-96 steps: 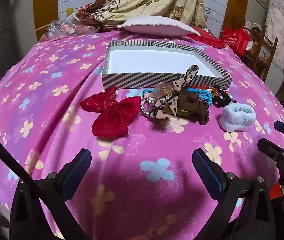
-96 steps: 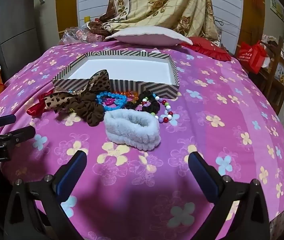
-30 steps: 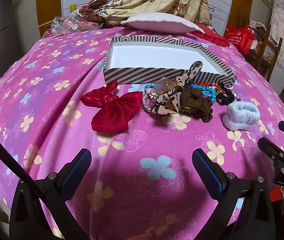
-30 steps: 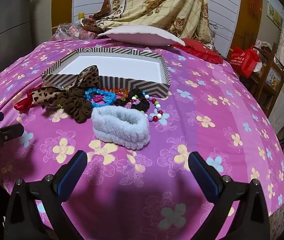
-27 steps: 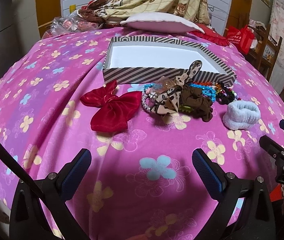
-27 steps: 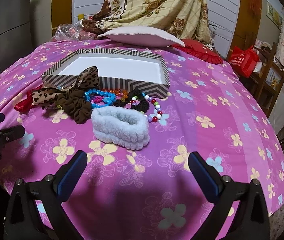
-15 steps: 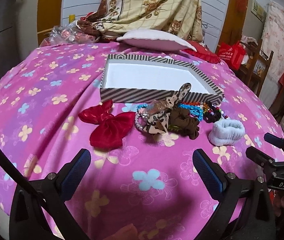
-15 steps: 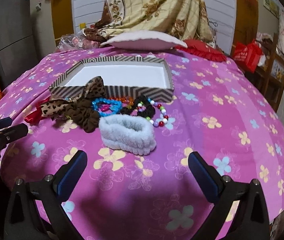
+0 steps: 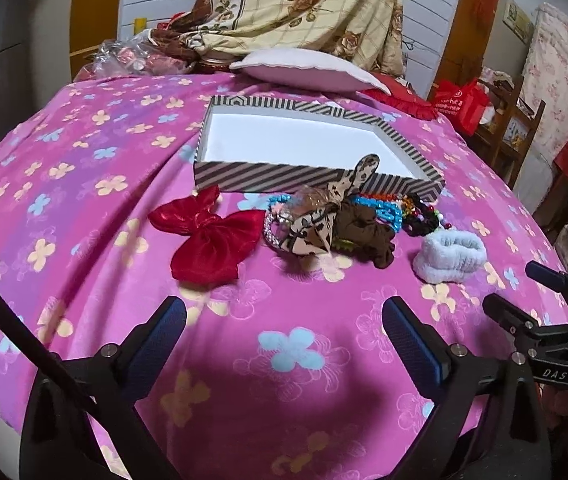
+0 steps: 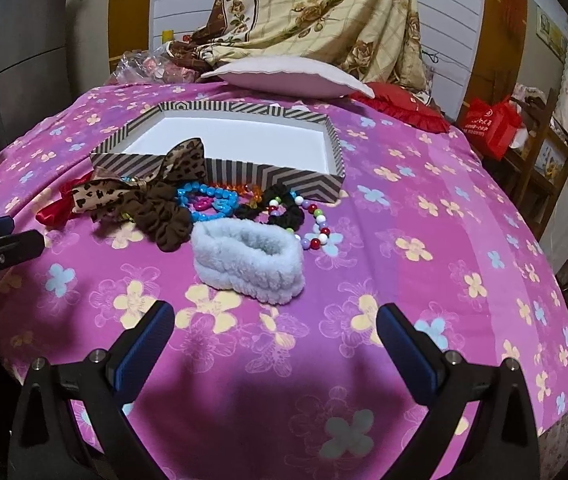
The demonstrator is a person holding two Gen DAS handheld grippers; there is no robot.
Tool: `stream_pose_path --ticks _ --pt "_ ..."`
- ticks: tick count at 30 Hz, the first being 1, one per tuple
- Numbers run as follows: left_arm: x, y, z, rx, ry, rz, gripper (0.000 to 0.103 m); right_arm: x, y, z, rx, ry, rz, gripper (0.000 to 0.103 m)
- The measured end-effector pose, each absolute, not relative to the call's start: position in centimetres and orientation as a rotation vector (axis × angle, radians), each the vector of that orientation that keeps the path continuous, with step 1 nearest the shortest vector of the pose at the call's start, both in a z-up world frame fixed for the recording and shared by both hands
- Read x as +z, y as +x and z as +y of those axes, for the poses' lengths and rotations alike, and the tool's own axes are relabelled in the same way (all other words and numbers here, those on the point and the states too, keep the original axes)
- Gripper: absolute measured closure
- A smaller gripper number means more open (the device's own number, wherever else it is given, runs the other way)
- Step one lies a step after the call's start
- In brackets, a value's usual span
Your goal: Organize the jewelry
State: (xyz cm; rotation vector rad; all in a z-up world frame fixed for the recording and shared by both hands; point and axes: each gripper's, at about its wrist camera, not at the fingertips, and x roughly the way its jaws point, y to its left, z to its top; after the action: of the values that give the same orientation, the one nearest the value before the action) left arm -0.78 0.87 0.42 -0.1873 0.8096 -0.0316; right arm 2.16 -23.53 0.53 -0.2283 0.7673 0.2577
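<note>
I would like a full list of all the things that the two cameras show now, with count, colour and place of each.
striped box: one, black-and-white outside, white inside, nothing in it, mid-bed
red bow: one, red, in front of the box's left end
leopard bow: one, tan with dark spots, leaning on the box front
brown scrunchie: one, dark brown, beside the leopard bow
blue bead bracelet: one, bright blue, before the box
black scrunchie: one, black, right of the blue beads
mixed bead bracelet: one, many colours, by the black scrunchie
fluffy band: one, pale blue, nearest the right gripper
bedspread: one, pink with flowers
pillow: one, white, behind the box
left gripper: open, empty
right gripper: open, empty
</note>
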Motion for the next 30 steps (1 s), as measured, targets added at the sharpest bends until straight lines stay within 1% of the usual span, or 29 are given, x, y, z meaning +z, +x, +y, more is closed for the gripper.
stream_pose_path --ticks 2,4,6,9,13,17,21,24,30 --pt "0.3 -0.9 0.9 -0.039 -0.193 0.811 0.035 0.5 2.2 -23.6 0.253 -0.227 0.768 0.000" --pt "0.2 -0.8 0.9 -0.039 -0.197 0.817 0.042 0.5 2.2 -23.6 0.254 -0.224 0.772 0.000" --pt "0.0 -0.7 1.0 -0.034 -0.197 0.827 0.046 0.4 2.2 -23.6 0.252 -0.229 0.772 0.000" --pt "-0.2 -0.7 1.3 -0.047 -0.229 0.834 0.047 0.3 2.2 -23.6 0.252 -0.229 0.776 0.000" --pt "-0.7 -0.4 2.6 -0.037 -0.320 0.861 0.046 0.3 2.2 -23.6 0.254 -0.230 0.774 0.000" --pt "-1.0 -0.4 3.2 -0.001 -0.347 0.880 0.044 0.4 2.2 -23.7 0.252 -0.227 0.769 0.000" --pt "-0.8 -0.6 3.2 0.006 -0.339 0.862 0.038 0.5 2.1 -23.7 0.251 -0.226 0.761 0.000" --pt "-0.3 -0.9 2.8 0.014 -0.281 0.813 0.031 0.6 2.1 -23.7 0.252 -0.224 0.757 0.000" --pt "1.5 -1.8 1.4 -0.070 -0.215 0.686 0.031 1.0 1.9 -23.7 0.251 -0.222 0.735 0.000"
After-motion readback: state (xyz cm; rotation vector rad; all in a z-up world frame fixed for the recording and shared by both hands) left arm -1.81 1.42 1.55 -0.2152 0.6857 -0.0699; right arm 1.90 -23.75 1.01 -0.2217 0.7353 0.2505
